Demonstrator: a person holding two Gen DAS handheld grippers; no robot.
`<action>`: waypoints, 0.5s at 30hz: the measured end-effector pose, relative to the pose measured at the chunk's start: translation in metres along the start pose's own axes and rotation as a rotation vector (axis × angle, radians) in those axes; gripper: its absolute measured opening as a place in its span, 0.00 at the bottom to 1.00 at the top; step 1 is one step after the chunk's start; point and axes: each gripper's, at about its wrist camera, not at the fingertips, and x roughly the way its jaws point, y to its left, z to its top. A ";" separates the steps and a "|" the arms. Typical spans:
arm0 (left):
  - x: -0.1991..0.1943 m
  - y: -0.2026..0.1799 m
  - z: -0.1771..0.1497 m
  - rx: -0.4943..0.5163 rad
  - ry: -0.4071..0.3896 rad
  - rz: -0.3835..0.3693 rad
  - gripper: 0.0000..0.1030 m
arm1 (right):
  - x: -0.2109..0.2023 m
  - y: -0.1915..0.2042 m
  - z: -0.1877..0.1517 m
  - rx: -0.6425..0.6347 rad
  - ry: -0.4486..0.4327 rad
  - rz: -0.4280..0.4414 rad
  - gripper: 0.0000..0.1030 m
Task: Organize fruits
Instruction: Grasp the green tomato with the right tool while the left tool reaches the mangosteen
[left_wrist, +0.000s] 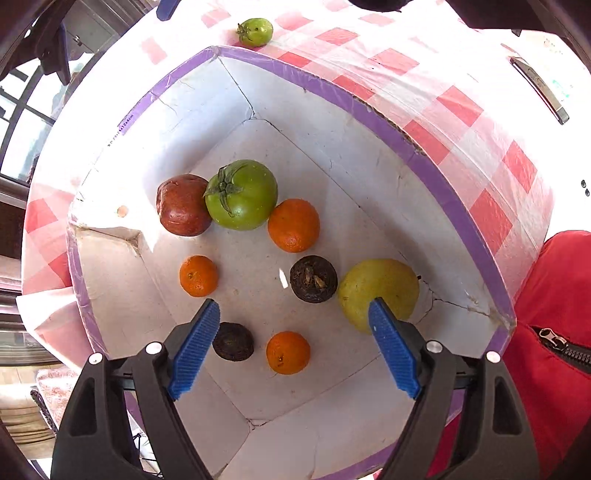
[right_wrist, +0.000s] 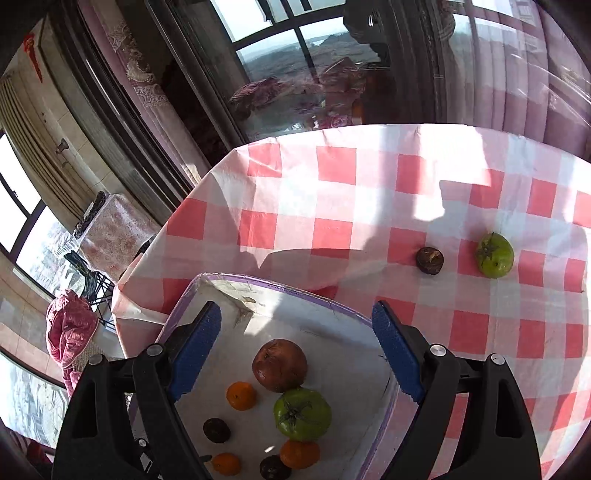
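Observation:
A white box with a purple rim (left_wrist: 373, 107) holds several fruits: a brown-red fruit (left_wrist: 183, 210), a green tomato (left_wrist: 242, 195), three oranges (left_wrist: 293, 225), two dark round fruits (left_wrist: 313, 278) and a yellow pear (left_wrist: 376, 291). My left gripper (left_wrist: 293, 314) is open and empty above the box. My right gripper (right_wrist: 295, 317) is open and empty above the box's (right_wrist: 280, 286) far corner. On the checked cloth lie a dark fruit (right_wrist: 429, 260) and a small green tomato (right_wrist: 495, 254), which also shows in the left wrist view (left_wrist: 255, 31).
The table has a red and white checked cloth (right_wrist: 369, 206). A flat metal object (left_wrist: 539, 88) lies on it at the right. A red jacket (left_wrist: 554, 332) is close at the right. Windows and curtains stand beyond the table's far edge.

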 end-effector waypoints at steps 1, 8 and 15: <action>-0.003 0.004 0.005 -0.009 0.001 0.002 0.82 | -0.010 -0.016 0.003 0.037 -0.036 0.002 0.84; -0.035 0.058 0.052 -0.231 -0.110 -0.020 0.88 | -0.007 -0.157 -0.013 0.223 -0.023 -0.196 0.85; -0.063 0.111 0.122 -0.610 -0.340 -0.023 0.98 | 0.061 -0.221 -0.024 0.169 0.084 -0.287 0.85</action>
